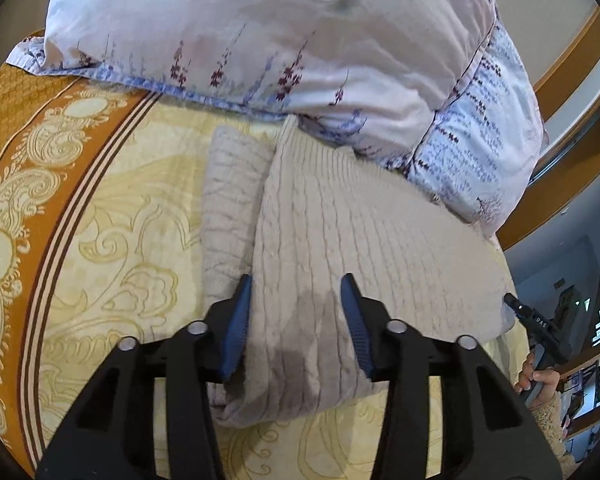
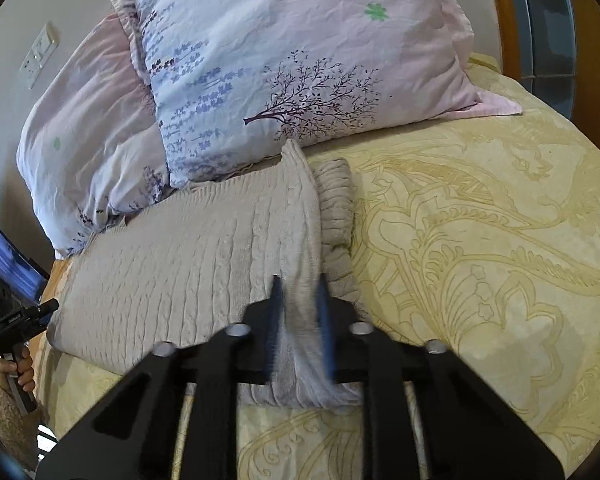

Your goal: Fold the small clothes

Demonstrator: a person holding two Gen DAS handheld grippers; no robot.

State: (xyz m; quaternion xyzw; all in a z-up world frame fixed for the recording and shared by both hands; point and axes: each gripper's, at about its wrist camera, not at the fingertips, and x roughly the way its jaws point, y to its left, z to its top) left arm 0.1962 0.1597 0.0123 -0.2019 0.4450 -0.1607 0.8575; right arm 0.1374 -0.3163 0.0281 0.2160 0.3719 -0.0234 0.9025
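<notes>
My right hand-held gripper (image 2: 300, 300) is clenched on a raised ridge of the beige knit sweater (image 2: 188, 248), its blue fingers (image 2: 325, 312) pinching the fabric between them near the garment's near edge. My left hand-held gripper (image 1: 296, 304) stands parted over the same sweater (image 1: 340, 240), with knit cloth lying between its blue fingers (image 1: 240, 312); the pads are apart from each other and I cannot see them pressing the fabric. From the left wrist view, my right hand (image 1: 540, 380) shows at the far right edge, wrapped around the black handle of the other tool. From the right wrist view, my left hand (image 2: 20, 372) shows at the lower left, gripping its handle, with a fuzzy sleeve (image 2: 4, 412) below it. The sweater lies partly folded on the bed, a ribbed section (image 2: 334, 200) doubled beside the broad cable-knit panel. Under it spreads a cream bedspread (image 2: 480, 240) with a pale yellow scroll pattern and an orange border (image 1: 28, 128). Just beyond the sweater, touching its far edge, rest two floral pillows (image 2: 300, 60) in pink and lilac. A wall socket plate (image 2: 40, 56) sits on the wall behind, and a wooden bed frame (image 1: 572, 52) curves past the pillows.
</notes>
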